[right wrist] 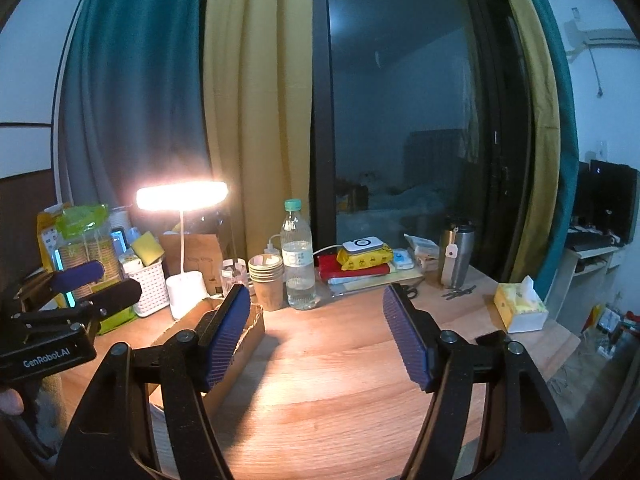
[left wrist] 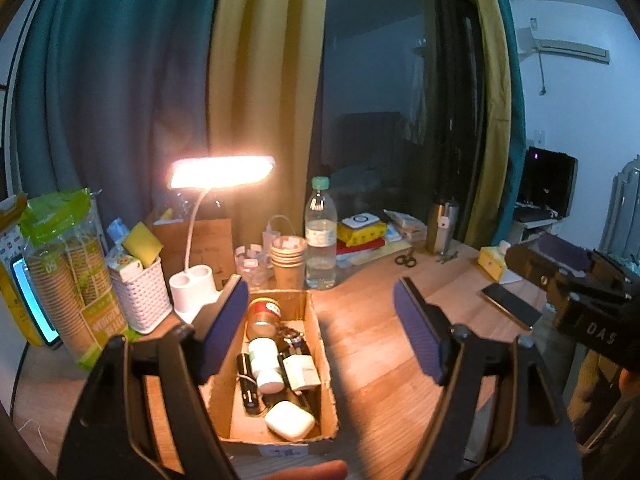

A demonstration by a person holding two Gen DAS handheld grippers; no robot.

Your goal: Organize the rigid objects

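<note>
L gripper (left wrist: 320, 328) hangs over the box (left wrist: 320, 344), fingers spread wide w/ nothing between them. R gripper (right wrist: 316, 332) likewise spread wide and empty, over bare wood just right of the box.

The box is open-top brown cardboard w/ ragged torn rims, sitting on the left part of the desk (right wrist: 340, 380), near edge close to the desk front. Inside, near to far: 1 white earbud-type case (left wrist: 289, 420) at the near end, 1 black flashlight (left wrist: 247, 384) along the left wall, 1 white pill bottle (left wrist: 265, 362) lying on its side, 1 white charger (left wrist: 301, 372) to its right, 1 watch (left wrist: 291, 335), then 1 jar (left wrist: 262, 314) w/ a red-yellow label at the far end. Contents nearly fill the box floor; some bare cardboard left of the flashlight.

Open room: a wide bare stretch of wood right of the box, running to the desk's right edge. On the right side there sit 1 phone (left wrist: 512, 306) and 1 tissue box (right wrist: 520, 306), near that edge.

Far row, left to right: cup sleeve (left wrist: 60, 276), white basket (left wrist: 140, 292), lit lamp (left wrist: 222, 172), stack of paper cups (right wrist: 266, 280), 1 water bottle (right wrist: 297, 256) upright, pile of packets (right wrist: 362, 258), scissors (left wrist: 406, 258), steel tumbler (right wrist: 456, 254). Behind it, curtains and a dark window.
</note>
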